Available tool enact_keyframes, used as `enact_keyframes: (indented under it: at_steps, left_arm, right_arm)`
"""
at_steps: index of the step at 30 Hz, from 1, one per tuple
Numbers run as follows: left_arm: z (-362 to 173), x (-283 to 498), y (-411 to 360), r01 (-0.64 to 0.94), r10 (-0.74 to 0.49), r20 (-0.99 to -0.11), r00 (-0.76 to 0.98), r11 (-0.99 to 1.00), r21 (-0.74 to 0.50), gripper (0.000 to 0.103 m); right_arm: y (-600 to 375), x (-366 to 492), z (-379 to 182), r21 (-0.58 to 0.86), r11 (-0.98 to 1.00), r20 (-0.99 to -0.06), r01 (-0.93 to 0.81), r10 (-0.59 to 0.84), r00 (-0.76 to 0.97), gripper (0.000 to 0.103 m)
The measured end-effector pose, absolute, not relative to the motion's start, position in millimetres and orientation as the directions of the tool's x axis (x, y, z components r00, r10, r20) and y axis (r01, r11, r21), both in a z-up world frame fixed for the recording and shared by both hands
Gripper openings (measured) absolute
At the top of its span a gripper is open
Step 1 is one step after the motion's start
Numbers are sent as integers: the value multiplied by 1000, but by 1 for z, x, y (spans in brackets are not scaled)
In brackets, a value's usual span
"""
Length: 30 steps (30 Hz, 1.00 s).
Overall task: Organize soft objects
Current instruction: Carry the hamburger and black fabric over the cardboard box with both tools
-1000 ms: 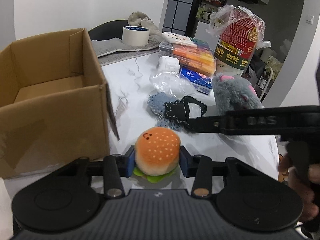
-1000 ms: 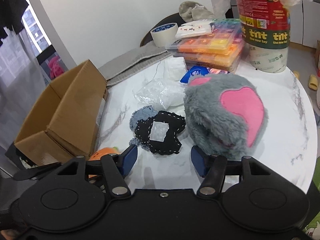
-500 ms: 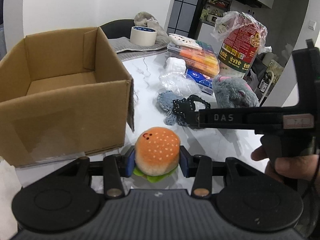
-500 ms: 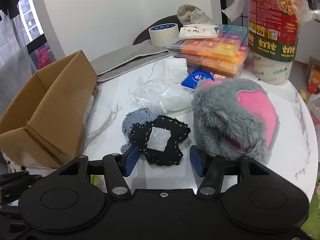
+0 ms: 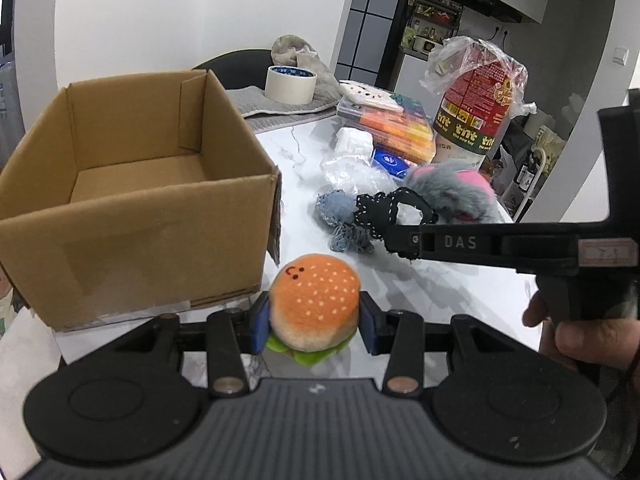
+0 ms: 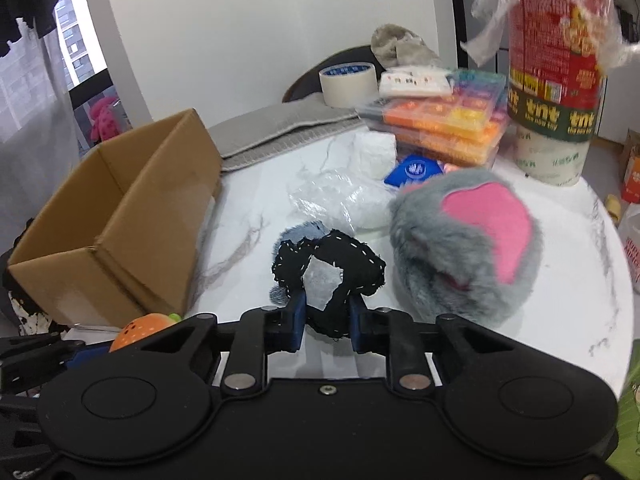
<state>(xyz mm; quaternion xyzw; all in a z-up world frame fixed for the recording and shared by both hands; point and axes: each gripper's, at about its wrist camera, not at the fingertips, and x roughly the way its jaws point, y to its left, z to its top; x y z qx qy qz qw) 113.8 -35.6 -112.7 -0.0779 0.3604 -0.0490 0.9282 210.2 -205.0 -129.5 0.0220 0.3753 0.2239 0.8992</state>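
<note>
My left gripper (image 5: pixel 314 322) is shut on a plush hamburger (image 5: pixel 313 306) and holds it in front of the open cardboard box (image 5: pixel 132 216), near its right front corner. My right gripper (image 6: pixel 327 322) is shut on a black fabric ring with white stitching (image 6: pixel 332 266), lifted off the white marble table (image 6: pixel 560 320). The ring also shows in the left wrist view (image 5: pixel 384 210). A blue denim piece (image 5: pixel 340 216) lies under it. A grey plush with pink patches (image 6: pixel 468 240) sits to the right.
A clear plastic bag (image 6: pixel 336 200), stacked colourful boxes (image 6: pixel 444 128), a red wrapped tub (image 6: pixel 556 80), a tape roll (image 6: pixel 348 82) and a grey cloth (image 6: pixel 280 128) crowd the far side. The table's round edge (image 6: pixel 624 280) is on the right.
My right gripper has closed on the black fabric ring and raised it. My left gripper has risen with the hamburger, and now sees into the box.
</note>
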Motion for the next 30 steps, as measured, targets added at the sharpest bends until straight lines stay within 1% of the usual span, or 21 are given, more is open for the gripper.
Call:
enact_keyframes:
  at_steps: [11,20,30]
  left_arm:
    - [-71,97,-34,41,-103,-624,775,993,-114,43]
    - [-46,87,-21,50,-110,-621,776,992,-113,43]
    - [-7,85,1,103,-128,-607,784,992,-75,43]
  right_arm:
    - [-209,188,-85,181,873,-631,-453,456,627,22]
    - [-203,176,-54,160,857,-608,-490,476,635,22]
    - [-191,172,-32,140,844,-583,-517,493,646,22]
